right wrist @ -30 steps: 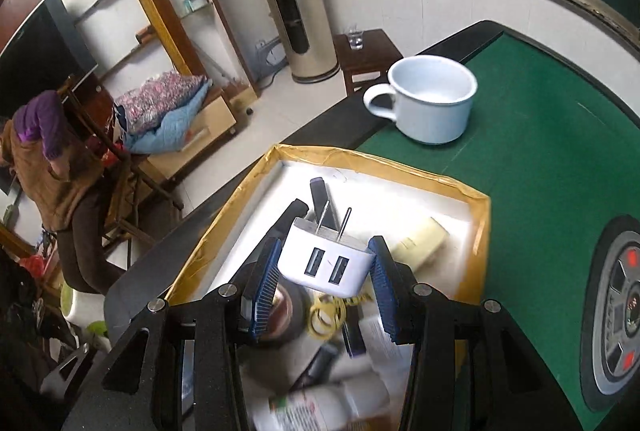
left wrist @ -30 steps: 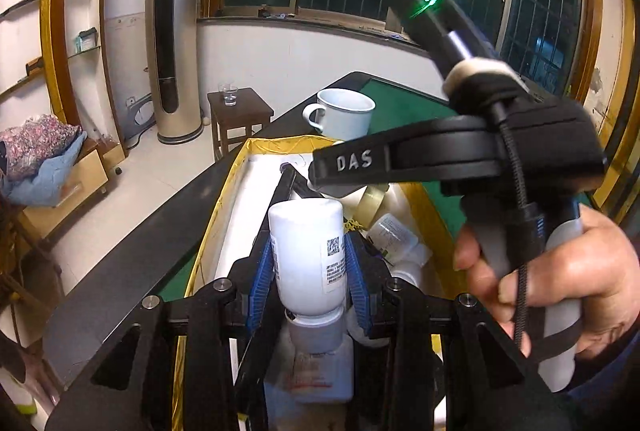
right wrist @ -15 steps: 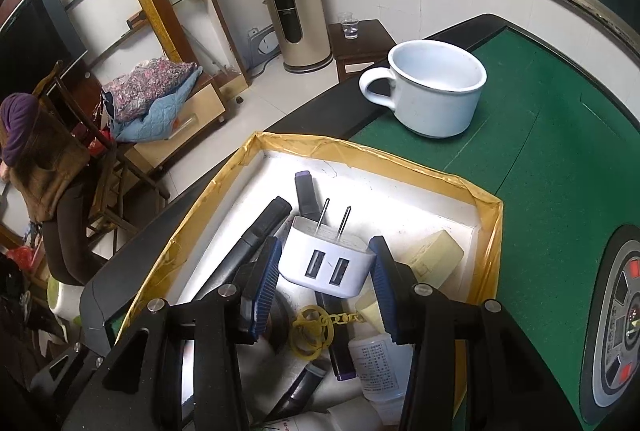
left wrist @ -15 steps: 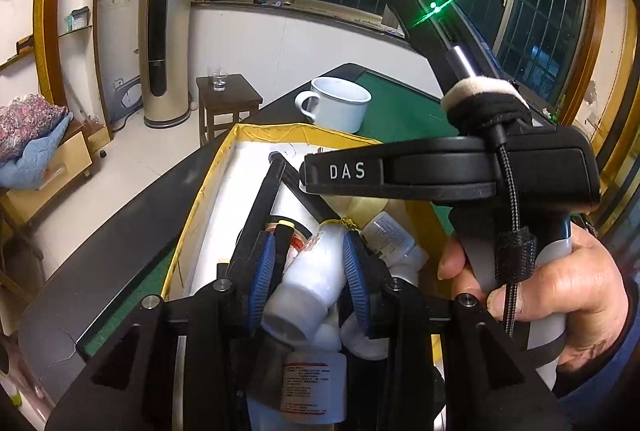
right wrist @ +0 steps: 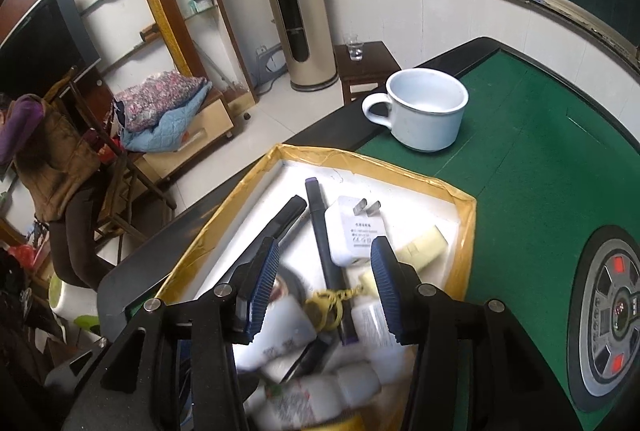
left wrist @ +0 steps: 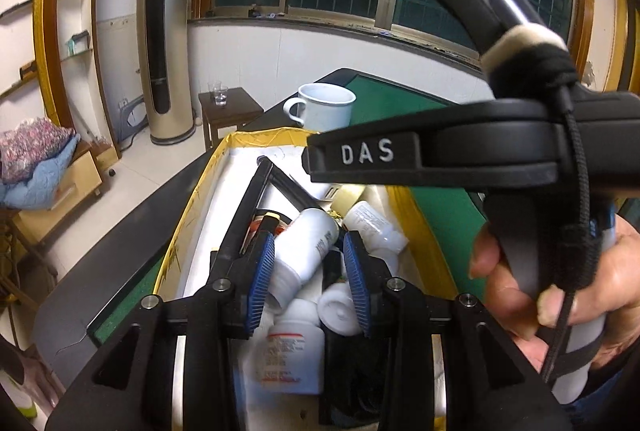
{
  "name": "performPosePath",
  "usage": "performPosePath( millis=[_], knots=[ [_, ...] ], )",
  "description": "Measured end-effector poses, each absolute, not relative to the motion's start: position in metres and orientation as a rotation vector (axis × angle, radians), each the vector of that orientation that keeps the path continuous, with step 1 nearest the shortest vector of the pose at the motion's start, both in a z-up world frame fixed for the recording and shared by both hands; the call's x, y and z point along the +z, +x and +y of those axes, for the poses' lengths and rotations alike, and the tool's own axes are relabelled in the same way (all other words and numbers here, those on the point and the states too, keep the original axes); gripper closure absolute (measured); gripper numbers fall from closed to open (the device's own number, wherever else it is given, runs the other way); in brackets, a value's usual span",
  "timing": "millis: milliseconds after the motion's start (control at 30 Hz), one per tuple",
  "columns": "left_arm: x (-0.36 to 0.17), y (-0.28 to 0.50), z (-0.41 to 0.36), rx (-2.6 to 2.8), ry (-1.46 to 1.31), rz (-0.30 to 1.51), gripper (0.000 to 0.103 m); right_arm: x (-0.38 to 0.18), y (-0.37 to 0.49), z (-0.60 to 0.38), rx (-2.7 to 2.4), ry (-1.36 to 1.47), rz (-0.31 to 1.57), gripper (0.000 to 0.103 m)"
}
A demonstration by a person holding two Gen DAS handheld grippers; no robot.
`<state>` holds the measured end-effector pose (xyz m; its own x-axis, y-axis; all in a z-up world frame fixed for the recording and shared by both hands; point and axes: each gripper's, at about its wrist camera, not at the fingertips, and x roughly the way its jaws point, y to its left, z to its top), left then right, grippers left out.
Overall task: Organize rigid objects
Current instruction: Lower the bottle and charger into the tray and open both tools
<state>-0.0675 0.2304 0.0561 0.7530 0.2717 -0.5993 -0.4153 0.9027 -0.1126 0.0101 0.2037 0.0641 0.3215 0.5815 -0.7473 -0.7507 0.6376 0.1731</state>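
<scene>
White plastic predominates in this lot; entries run left to right.

1. Black flat bar (right wrist: 276, 227), lying along the left side of the yellow-edged box (right wrist: 466, 231). I judge it stiff; take it mid-length.
2. White pill bottle (left wrist: 304, 251), on its side in the heap, between the blue pads of my left gripper (left wrist: 308, 279), which stands parted and grips nothing. Smooth, rounded and hard, so I expect it to slip or roll; clamp across the body, not the cap.
3. Dark marker pen (right wrist: 322, 243), slanting up the box floor. Thin and rigid; pinch it at the middle.
4. White USB charger plug (right wrist: 356, 233), flat on the floor beside the marker pen, prongs toward the far wall. It lies just ahead of my right gripper (right wrist: 326, 289), whose jaws are spread and empty. Light, I judge, hard, with flat sides that offer the best hold; keep off the prongs.
5. Cream-coloured block (right wrist: 420, 245), just right of the plug. Material unclear.
6. White enamel mug (right wrist: 424, 111), upright on the green table (right wrist: 540, 159), beyond the box. Chip-prone; hold by the rim or handle.
</scene>
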Motion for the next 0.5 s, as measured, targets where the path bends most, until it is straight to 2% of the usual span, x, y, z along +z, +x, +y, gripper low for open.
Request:
performPosePath(
  millis=[133,333,500],
  knots=[
    [0.06,-0.075,0.215,0.401,-0.211,0.59,0.054,0.067,0.001,0.187,0.887,-0.207,0.864,0.059],
    [0.063,-0.085,0.197,0.419,-0.15,0.578,0.054,0.068,-0.011,0.156,0.876,-0.16,0.849,0.053],
    [0.063,-0.09,0.188,0.424,-0.117,0.578,0.054,0.068,-0.019,0.134,0.868,-0.133,0.839,0.053]
  ],
)
